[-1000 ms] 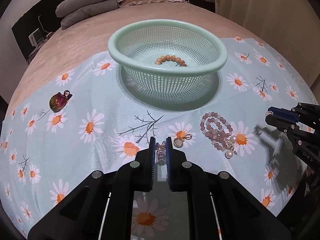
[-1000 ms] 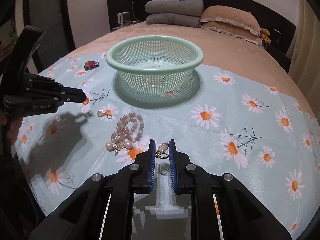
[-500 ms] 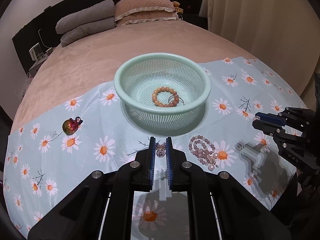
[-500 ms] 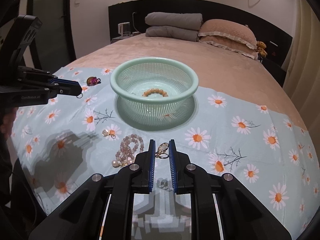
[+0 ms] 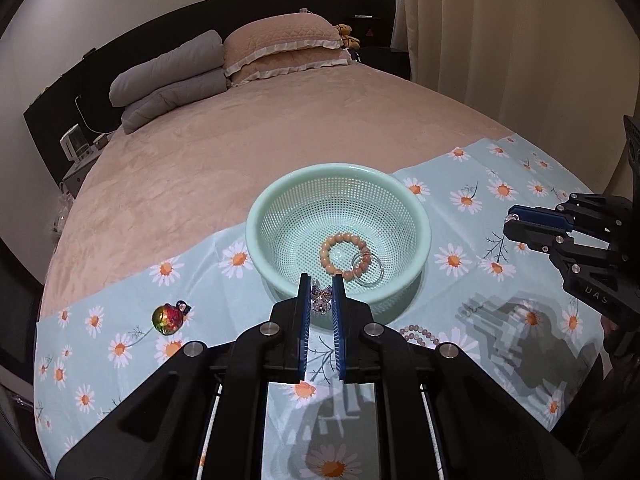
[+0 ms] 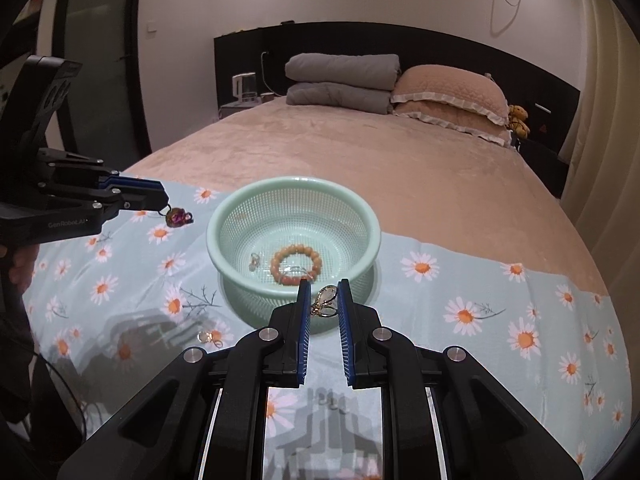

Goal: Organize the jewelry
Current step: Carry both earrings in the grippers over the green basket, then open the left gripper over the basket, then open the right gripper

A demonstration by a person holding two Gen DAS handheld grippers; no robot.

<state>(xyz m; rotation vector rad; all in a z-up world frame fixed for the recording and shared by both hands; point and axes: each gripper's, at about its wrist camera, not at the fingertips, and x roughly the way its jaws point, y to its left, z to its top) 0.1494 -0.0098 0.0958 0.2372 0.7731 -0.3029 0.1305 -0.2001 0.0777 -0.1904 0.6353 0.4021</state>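
Left tongs: clamped on a small crystal pendant, held above the near rim of the mint-green mesh basket.

Right tongs: clamped on a gold-framed earring, also held just above the basket's near rim.

Basket contents: an orange bead bracelet, a thin ring lying across it, and a small earring to its left.

Basket location: on a daisy-print cloth spread over the bed.

Loose items on the cloth: an iridescent charm well to the basket's left, a pink bead bracelet partly hidden behind the left tongs, and a pale earring near the right tongs.
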